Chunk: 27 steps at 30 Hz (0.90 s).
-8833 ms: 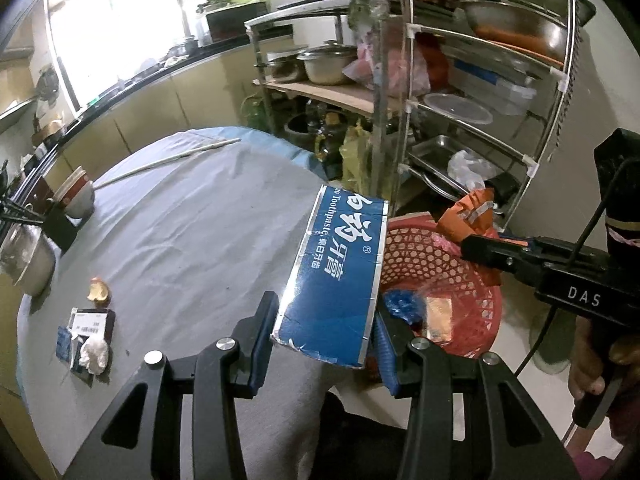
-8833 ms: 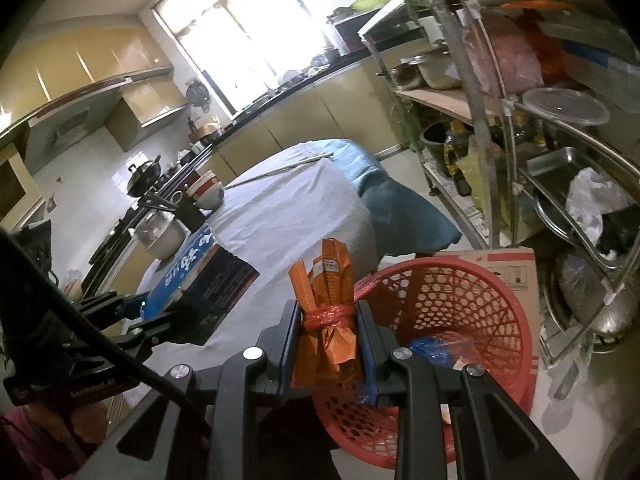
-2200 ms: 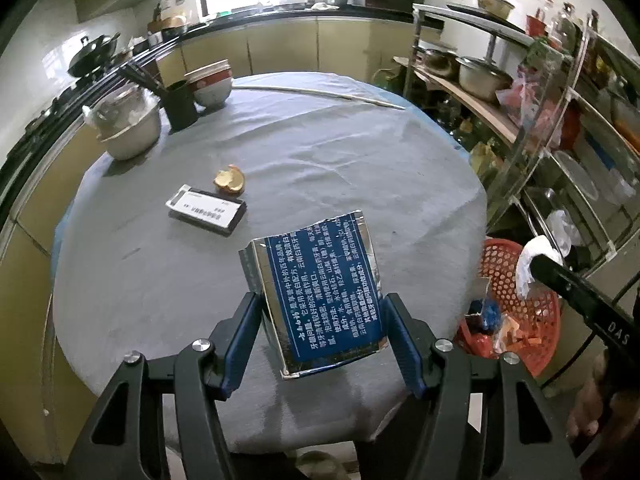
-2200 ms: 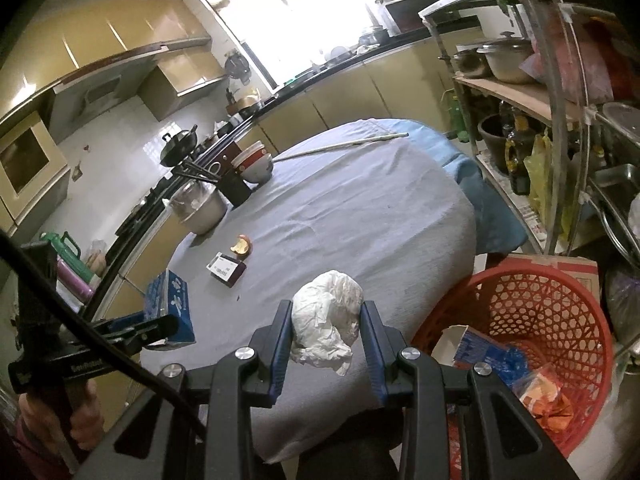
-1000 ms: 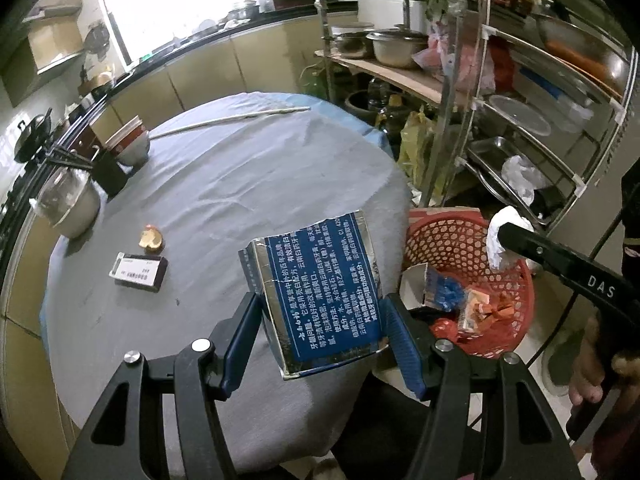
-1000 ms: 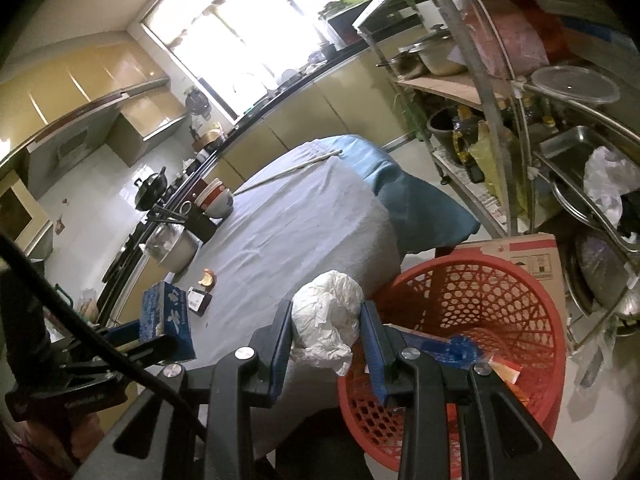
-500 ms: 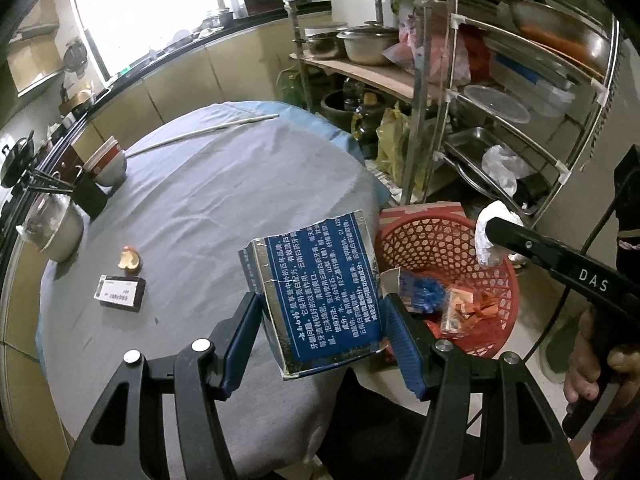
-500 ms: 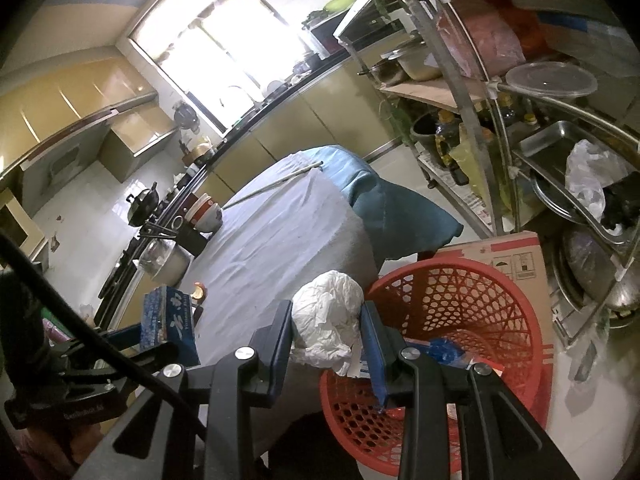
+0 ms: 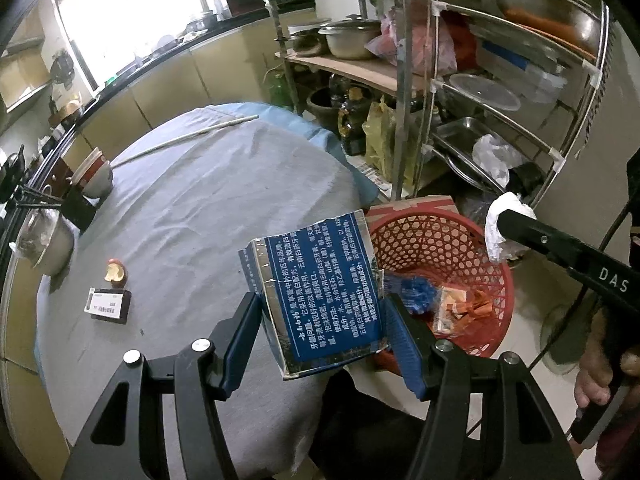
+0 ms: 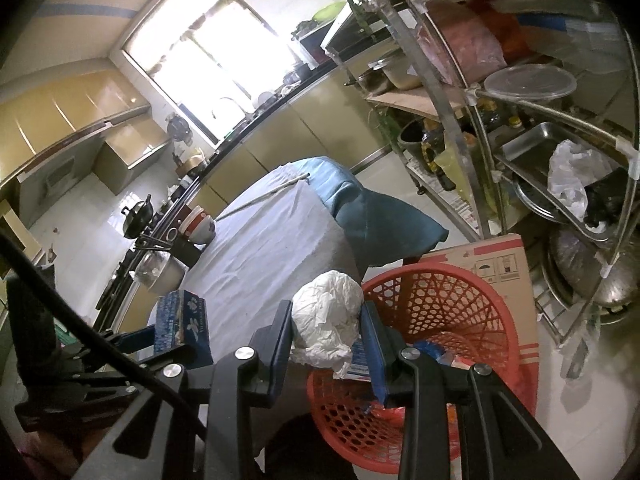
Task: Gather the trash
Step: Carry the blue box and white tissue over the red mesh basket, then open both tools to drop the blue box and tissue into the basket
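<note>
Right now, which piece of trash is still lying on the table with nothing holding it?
The bitten apple core, beside the small dark box; the blue carton and crumpled tissue are clamped in tongs.

The blue box (image 9: 324, 292) in the left tool (image 9: 320, 320) is glossy printed card with shiny foil edges, while the wad (image 10: 326, 326) in the right tool (image 10: 328, 340) is crumpled white paper, matt and creased. Both tools are matt black plastic with blue ribbed pads (image 9: 402, 340), and the basket (image 9: 472, 240) is red openwork plastic. A matt grey cloth, softly wrinkled, covers the bench (image 9: 192, 208), and the rack (image 9: 436, 80) beside it is bright polished metal.
</note>
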Tool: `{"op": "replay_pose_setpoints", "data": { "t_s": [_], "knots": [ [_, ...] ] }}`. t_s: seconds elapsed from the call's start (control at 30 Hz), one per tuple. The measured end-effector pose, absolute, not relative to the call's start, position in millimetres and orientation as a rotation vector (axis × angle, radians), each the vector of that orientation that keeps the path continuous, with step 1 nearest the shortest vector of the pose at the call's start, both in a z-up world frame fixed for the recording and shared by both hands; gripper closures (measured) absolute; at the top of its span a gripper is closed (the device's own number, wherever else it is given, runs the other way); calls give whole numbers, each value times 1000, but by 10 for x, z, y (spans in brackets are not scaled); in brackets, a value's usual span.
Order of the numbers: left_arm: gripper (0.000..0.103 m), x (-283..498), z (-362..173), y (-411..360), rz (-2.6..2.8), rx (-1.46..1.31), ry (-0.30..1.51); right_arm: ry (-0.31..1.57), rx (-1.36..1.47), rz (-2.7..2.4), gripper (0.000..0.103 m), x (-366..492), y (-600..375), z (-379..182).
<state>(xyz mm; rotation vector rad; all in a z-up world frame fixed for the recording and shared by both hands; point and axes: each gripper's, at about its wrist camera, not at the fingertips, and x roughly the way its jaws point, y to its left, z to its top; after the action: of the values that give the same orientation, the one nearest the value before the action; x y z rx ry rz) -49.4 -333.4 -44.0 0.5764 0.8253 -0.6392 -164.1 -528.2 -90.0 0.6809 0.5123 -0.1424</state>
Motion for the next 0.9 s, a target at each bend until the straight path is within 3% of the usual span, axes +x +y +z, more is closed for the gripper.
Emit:
{"op": "replay_pose_setpoints", "data": {
  "t_s": [0.9],
  "knots": [
    [39,-614,-615,-3799,-691,679,832,518,761,-189,67,-1835,-5592,-1101]
  ]
}}
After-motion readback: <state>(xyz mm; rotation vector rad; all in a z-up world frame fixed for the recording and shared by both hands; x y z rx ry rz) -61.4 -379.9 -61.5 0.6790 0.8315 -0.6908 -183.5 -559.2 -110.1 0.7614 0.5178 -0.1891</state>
